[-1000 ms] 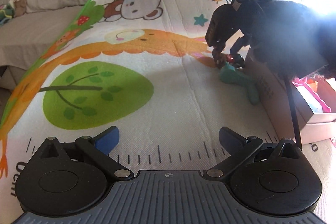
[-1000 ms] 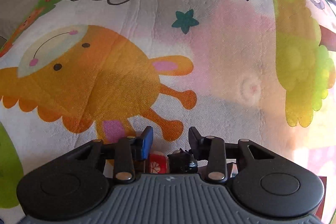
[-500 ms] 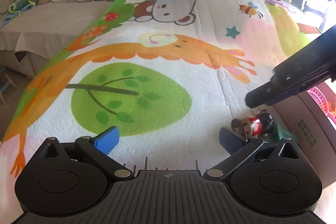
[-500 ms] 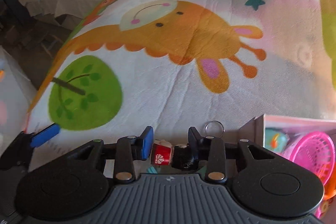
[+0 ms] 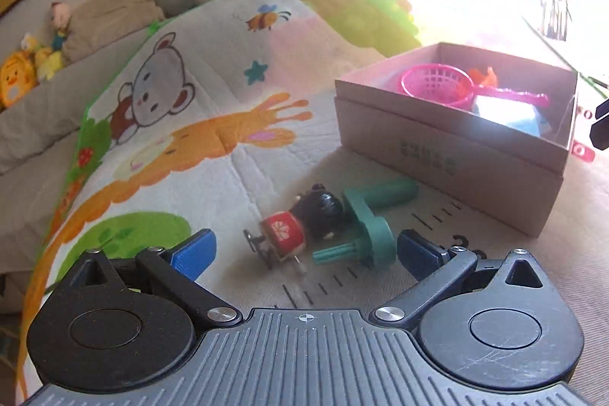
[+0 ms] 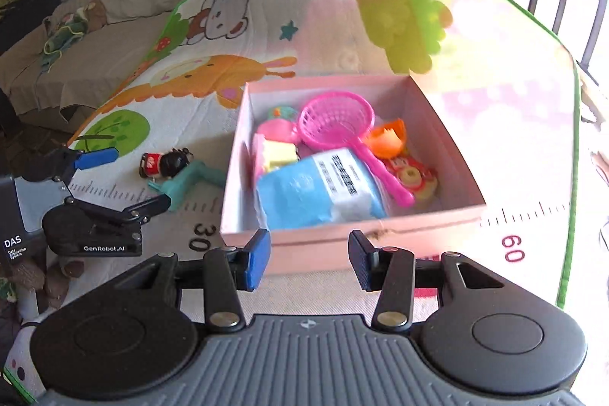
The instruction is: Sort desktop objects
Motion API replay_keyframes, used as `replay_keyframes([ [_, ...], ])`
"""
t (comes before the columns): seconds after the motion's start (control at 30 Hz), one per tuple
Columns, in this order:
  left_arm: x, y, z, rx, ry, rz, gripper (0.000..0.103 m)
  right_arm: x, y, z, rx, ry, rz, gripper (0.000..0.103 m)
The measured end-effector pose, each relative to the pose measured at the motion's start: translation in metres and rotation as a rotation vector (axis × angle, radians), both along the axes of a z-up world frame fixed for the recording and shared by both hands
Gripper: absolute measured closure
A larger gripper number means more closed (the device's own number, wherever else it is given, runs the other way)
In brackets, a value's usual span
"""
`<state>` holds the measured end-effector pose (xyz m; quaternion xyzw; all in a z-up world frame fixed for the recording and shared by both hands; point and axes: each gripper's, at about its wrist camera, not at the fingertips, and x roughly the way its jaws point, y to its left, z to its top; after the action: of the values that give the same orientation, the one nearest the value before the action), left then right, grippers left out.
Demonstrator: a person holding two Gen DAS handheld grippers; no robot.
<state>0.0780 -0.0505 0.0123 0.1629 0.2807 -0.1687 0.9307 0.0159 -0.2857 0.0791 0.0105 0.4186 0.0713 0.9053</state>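
Cardboard box [image 6: 354, 234]: stood on the cartoon play mat [image 6: 475, 71]; held a pink net scoop [image 6: 338, 124], a blue packet [image 6: 319, 189] and an orange toy [image 6: 388, 139]. Doll keychain [image 5: 304, 219] and green toy [image 5: 369, 215]: lay touching on the mat, just beside the box's left wall. Left gripper [image 5: 304, 250]: jaws wide, empty, near the doll. Right gripper [image 6: 308, 259]: before the box's near wall, jaws just opening, nothing between them.

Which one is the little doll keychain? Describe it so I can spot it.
Find the open cardboard box on the play mat. Just left of it, outside, the doll keychain lies against a teal plastic toy. Only it has a black head and red body.
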Motion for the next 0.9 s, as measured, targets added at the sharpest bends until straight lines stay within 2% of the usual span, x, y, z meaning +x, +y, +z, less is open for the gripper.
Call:
replay_keyframes([
  [0.07, 0.013, -0.007, -0.004, 0.034, 0.028, -0.013, 0.000, 0.003, -0.009, -0.014, 0.039, 0.003, -0.028, 0.058],
  [0.17, 0.028, -0.009, 0.000, 0.031, 0.054, -0.015, 0.000, 0.010, -0.016, -0.028, 0.096, -0.007, -0.040, 0.058],
  [0.37, 0.031, -0.006, -0.001, -0.016, 0.123, -0.086, 0.000, 0.036, -0.002, -0.034, 0.151, -0.034, 0.007, 0.057],
  [0.57, 0.009, 0.001, 0.002, -0.031, 0.129, -0.129, 0.000, 0.062, 0.012, -0.038, 0.180, -0.051, 0.029, 0.057],
  [0.63, -0.002, -0.001, 0.002, -0.042, 0.142, -0.159, 0.000, 0.056, 0.015, -0.036, 0.178, -0.073, 0.044, 0.054],
  [0.7, -0.018, -0.006, 0.000, -0.077, 0.178, -0.229, 0.000, 0.047, 0.013, -0.034, 0.177, -0.090, 0.044, 0.045],
  [0.83, -0.054, -0.023, -0.002, -0.095, 0.187, -0.342, 0.000, 0.029, 0.002, -0.026, 0.176, -0.112, 0.028, 0.044],
  [0.9, -0.064, -0.027, 0.001, -0.101, 0.180, -0.332, 0.000, 0.023, -0.006, -0.019, 0.133, -0.155, -0.011, 0.043],
])
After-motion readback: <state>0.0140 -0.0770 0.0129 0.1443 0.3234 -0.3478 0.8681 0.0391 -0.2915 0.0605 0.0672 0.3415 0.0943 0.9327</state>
